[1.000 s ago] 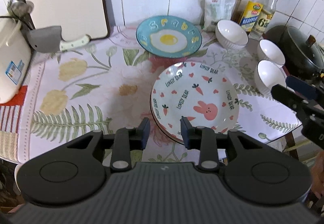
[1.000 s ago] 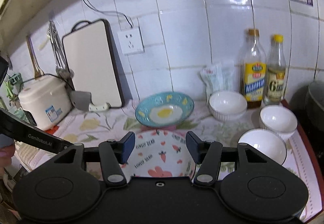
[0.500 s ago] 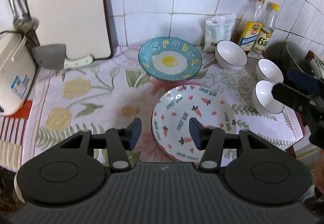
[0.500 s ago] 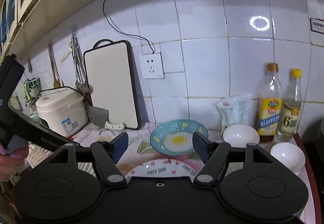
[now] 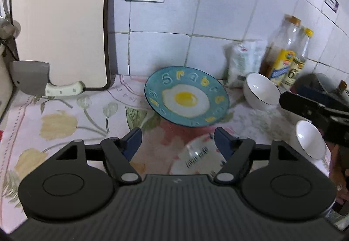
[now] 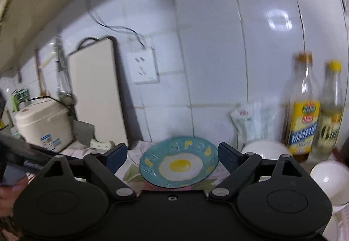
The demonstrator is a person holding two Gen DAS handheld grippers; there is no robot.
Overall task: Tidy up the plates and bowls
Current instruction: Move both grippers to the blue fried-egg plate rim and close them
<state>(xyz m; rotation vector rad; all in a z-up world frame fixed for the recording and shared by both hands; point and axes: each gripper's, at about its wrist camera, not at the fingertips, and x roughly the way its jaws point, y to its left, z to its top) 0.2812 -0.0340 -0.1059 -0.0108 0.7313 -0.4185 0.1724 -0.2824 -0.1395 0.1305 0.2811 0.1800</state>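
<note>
A teal plate with a fried-egg picture (image 5: pixel 186 97) lies on the floral counter near the wall; it also shows in the right wrist view (image 6: pixel 179 162). A white plate with carrot and heart prints (image 5: pixel 197 159) lies just in front of it, mostly hidden under my left gripper (image 5: pixel 177 142), which is open and empty above the counter. White bowls (image 5: pixel 260 91) (image 5: pixel 309 138) stand to the right. My right gripper (image 6: pixel 172 157) is open and empty, raised, with the teal plate between its fingers in view. It shows as a dark shape in the left wrist view (image 5: pixel 312 108).
A cutting board (image 5: pixel 59 23) leans on the tiled wall with a cleaver (image 5: pixel 43 81) at its foot. A rice cooker (image 6: pixel 43 123) stands at the far left. Two bottles (image 5: pixel 283 55) and a white bag (image 5: pixel 242 64) stand at the back right.
Both grippers have opened wider and tilted or moved toward the wall. The teal plate now sits nearer in both views, and the printed white plate has slid under the left gripper's body.
</note>
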